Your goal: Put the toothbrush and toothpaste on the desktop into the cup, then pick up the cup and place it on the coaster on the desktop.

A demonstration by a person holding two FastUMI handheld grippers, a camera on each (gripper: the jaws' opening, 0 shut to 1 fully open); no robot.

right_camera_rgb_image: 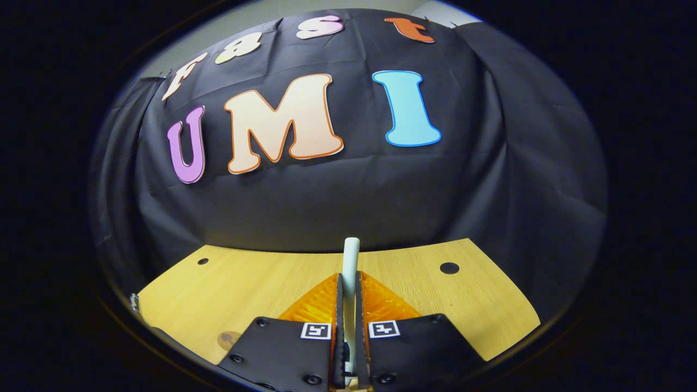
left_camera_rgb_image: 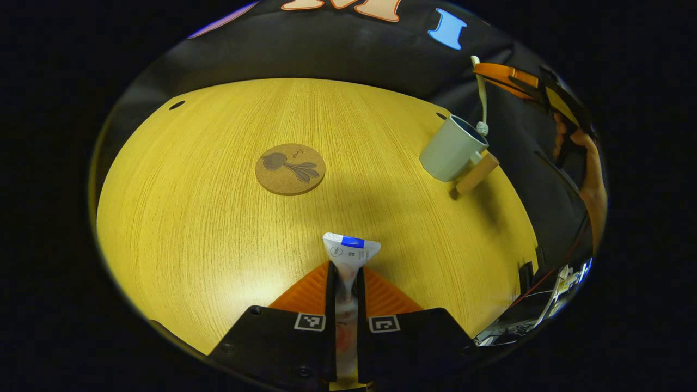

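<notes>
In the left gripper view the left gripper (left_camera_rgb_image: 345,283) clamps the toothpaste (left_camera_rgb_image: 350,251) above the desktop (left_camera_rgb_image: 190,228), well short of the cup (left_camera_rgb_image: 452,148); the coaster (left_camera_rgb_image: 290,169) lies left of the cup, waiting

In the right gripper view the right gripper (right_camera_rgb_image: 349,294) pinches the toothbrush (right_camera_rgb_image: 350,256), presumably poised head-down over the cup for dropping in

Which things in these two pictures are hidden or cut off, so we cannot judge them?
- Left gripper view: the toothpaste's lower part sits between the left gripper's fingers.
- Left gripper view: the cup's inside is hidden by its wall.
- Right gripper view: the toothbrush's lower part, below the right gripper, is out of sight.
</notes>
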